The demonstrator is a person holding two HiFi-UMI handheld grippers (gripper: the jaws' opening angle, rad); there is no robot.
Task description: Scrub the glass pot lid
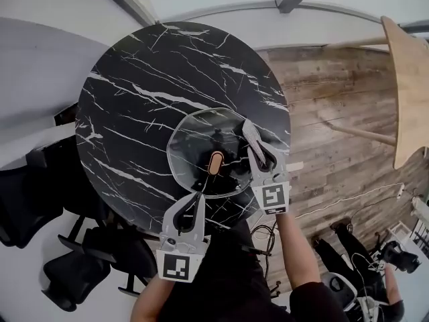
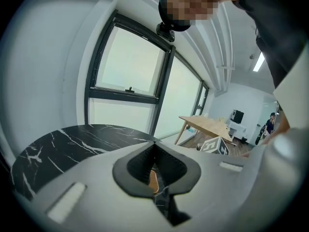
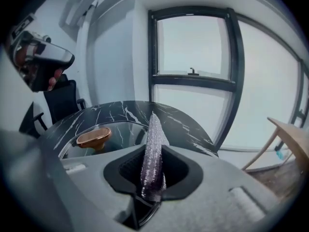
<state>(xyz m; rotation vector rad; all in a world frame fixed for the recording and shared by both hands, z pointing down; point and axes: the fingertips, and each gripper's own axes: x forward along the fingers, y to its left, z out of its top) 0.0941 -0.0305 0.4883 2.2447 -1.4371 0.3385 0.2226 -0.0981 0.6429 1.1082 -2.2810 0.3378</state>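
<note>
Plainly, sparkly scrubber (image 3: 150, 153) at glass lid (image 1: 191, 146)

Black marble table (image 1: 134, 79) — glass lid (image 1: 191, 139) atop

Head view looks down; low gripper views share the glass lid (image 1: 194, 146).

I see a round black marble table (image 1: 134, 86) filling the middle of my view. A glass lid (image 1: 191, 146) lies flat on its 5 o'clock side, with a brown knob (image 1: 215, 162) at the lid's centre. My left gripper (image 1: 198, 194) points in from 6 o'clock, jaws together on the lid's rim. My right gripper (image 1: 249, 131) lies over the lid's 3 o'clock edge, closed on a pale scrubber (image 1: 247, 125) I can barely make out. Black chairs (image 1: 40, 200) sit at 8 o'clock, wooden floor (image 1: 335, 113) at 3 o'clock and a wooden tabletop (image 1: 409, 79) at 2 o'clock.
</note>
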